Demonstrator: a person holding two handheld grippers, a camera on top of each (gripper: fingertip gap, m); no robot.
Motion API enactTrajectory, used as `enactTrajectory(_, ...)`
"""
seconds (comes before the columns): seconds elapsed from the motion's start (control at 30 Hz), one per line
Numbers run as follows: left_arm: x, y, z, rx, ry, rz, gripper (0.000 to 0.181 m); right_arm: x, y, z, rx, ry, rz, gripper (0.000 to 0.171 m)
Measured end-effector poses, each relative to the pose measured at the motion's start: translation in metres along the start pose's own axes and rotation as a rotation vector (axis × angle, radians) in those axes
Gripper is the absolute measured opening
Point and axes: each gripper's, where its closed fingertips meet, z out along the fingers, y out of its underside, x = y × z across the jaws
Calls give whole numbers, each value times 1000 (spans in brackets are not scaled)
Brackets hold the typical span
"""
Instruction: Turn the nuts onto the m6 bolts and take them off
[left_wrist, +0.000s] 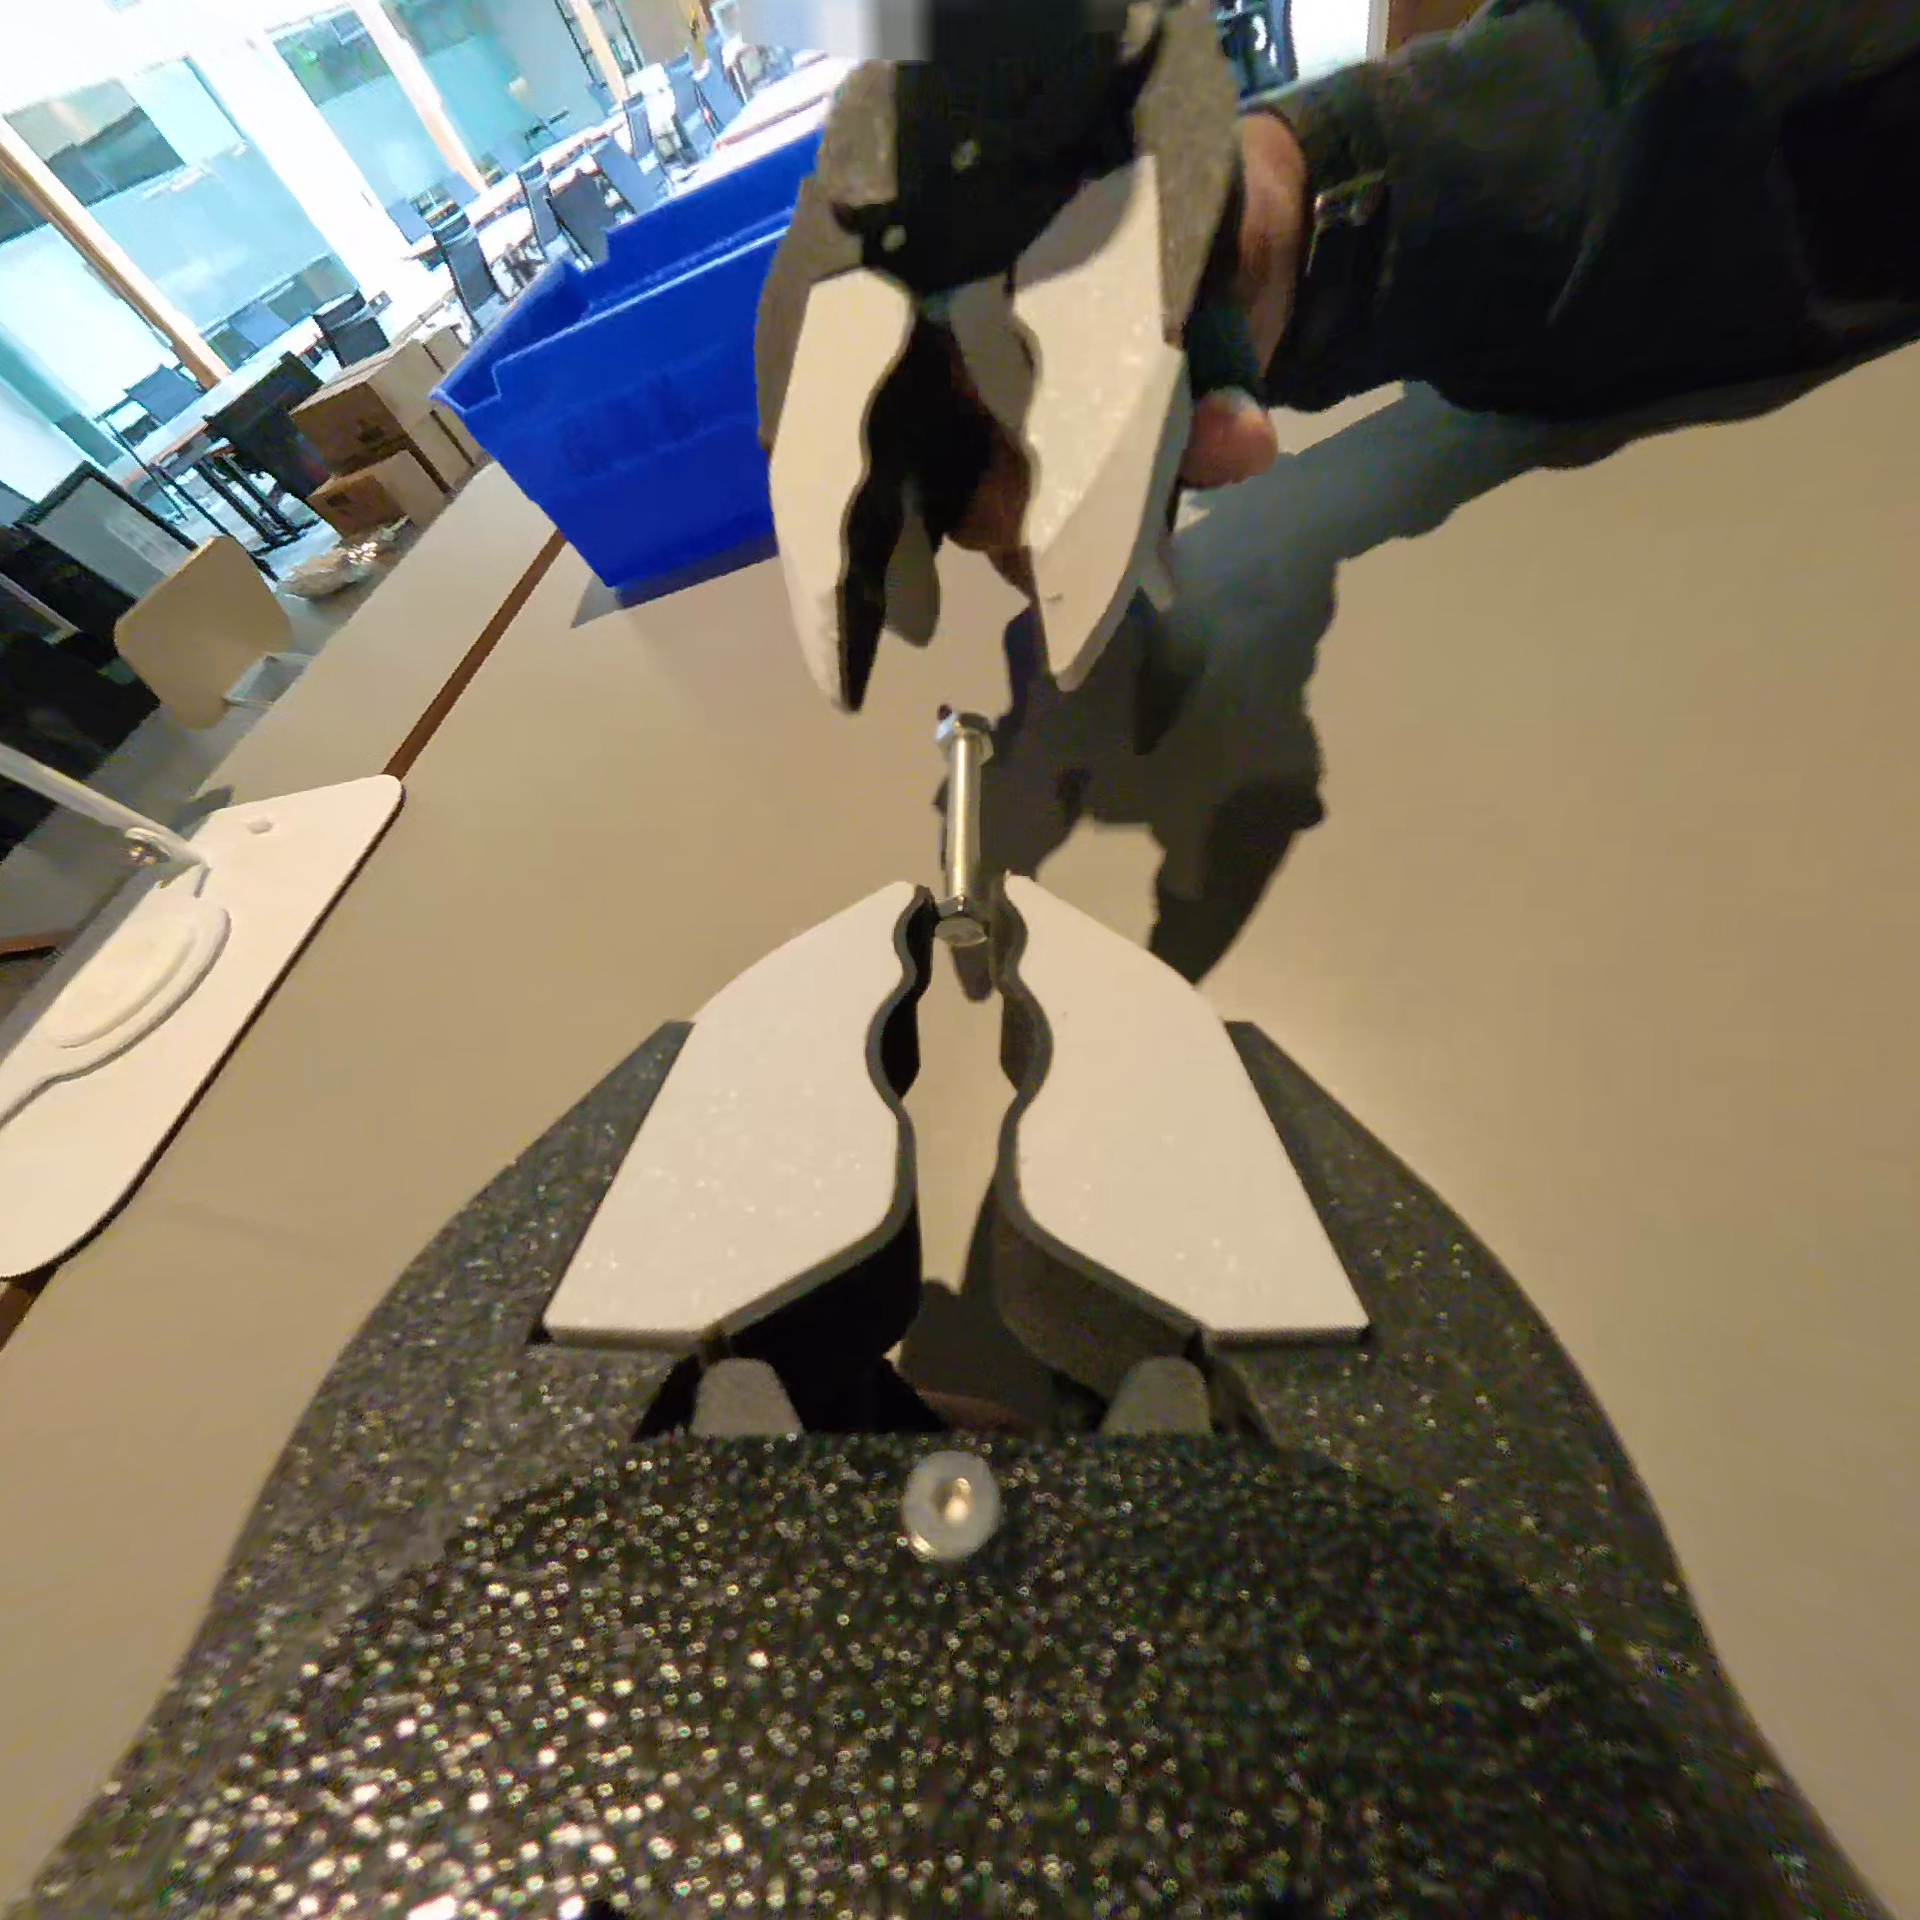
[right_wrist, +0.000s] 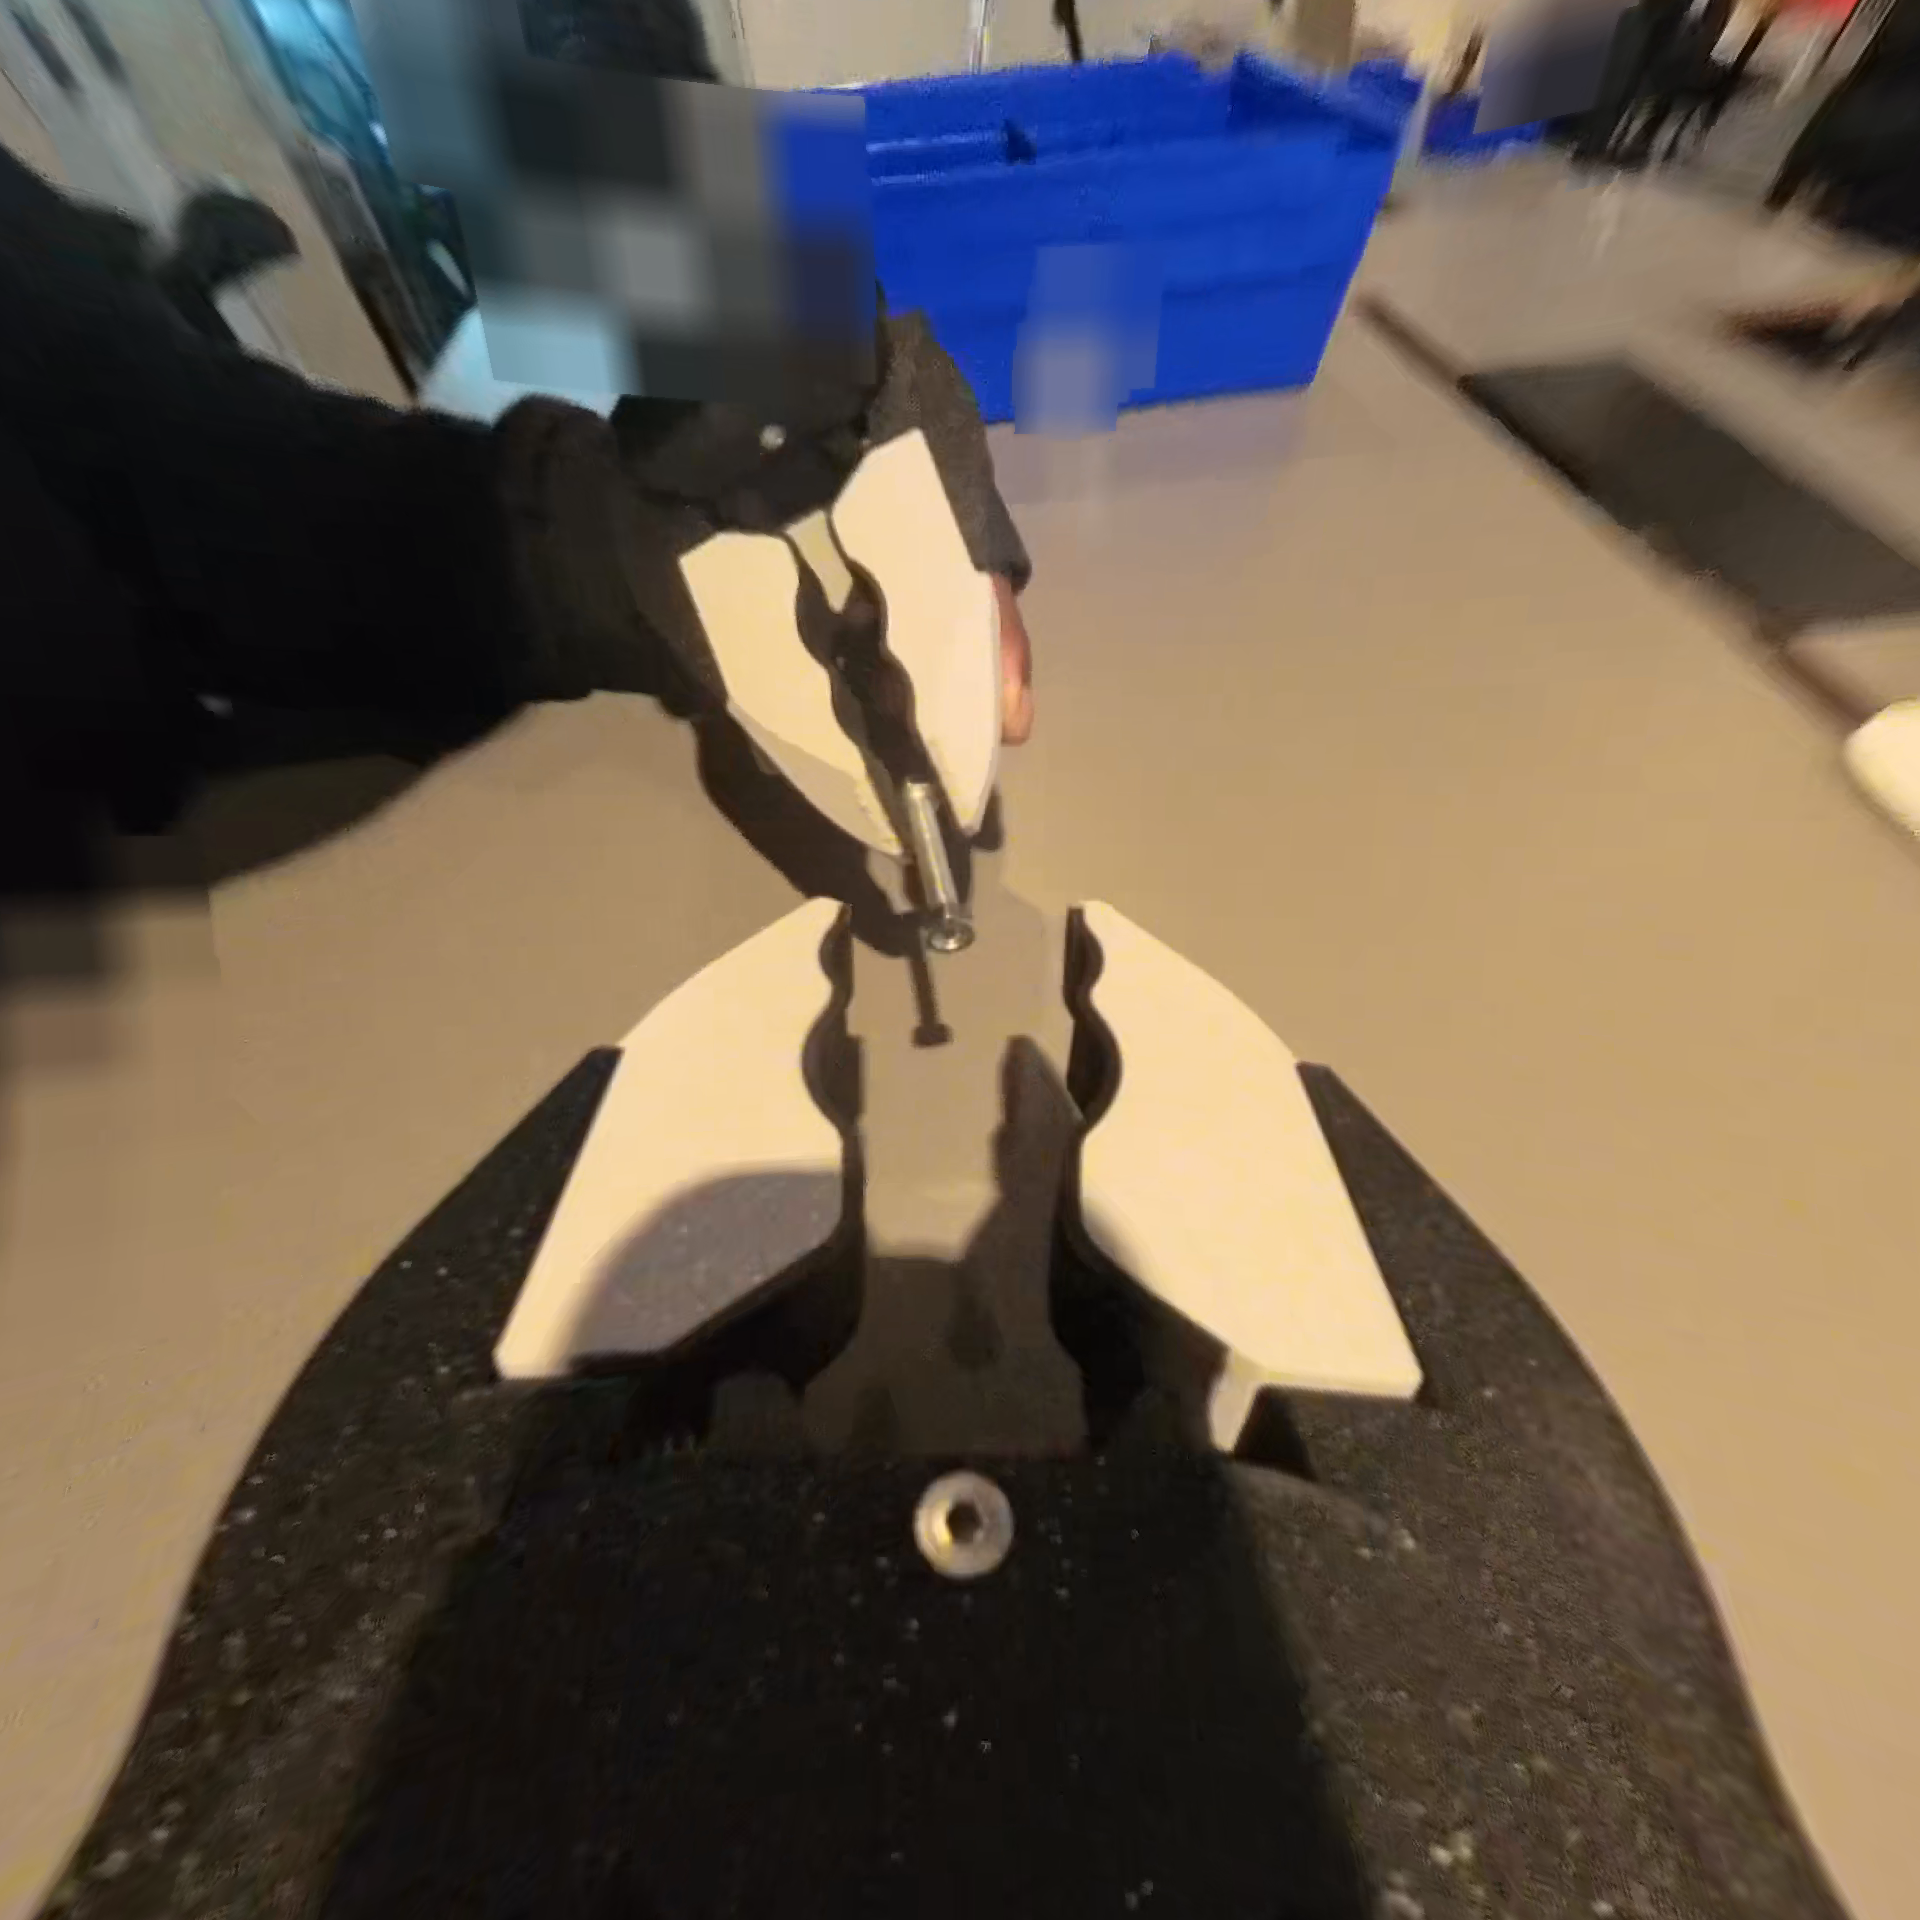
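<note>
Left gripper (left_wrist: 961, 914) clamps bolt (left_wrist: 961, 821); its axis points up-frame at the open right gripper (left_wrist: 951, 665), nut (left_wrist: 961, 727) end nearest.

Bolt (left_wrist: 961, 826) btwn opposing grippers, above table (left_wrist: 1507, 831); bin (left_wrist: 623, 416) behind, on table's far end.
</note>
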Motion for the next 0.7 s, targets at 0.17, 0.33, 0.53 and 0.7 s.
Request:
enactTrajectory(0.17, 2, -9, -4, 61, 44, -73, 10, -4, 2, 3, -30, 97, -290, 35)
enactTrajectory(0.33, 6, -11, -5, 71, 73, -90, 10, -11, -5, 5, 5, 112, -371, 22)
enactTrajectory(0.53, 8, -10, -4, 62, 74, -73, 10, -10, 8, 12, -84, 76, -265, 11)
enactTrajectory(0.7, 12, 0, 2, -8, 42, 52, 10, -16, 24, 14, -151, -137, 297, 11)
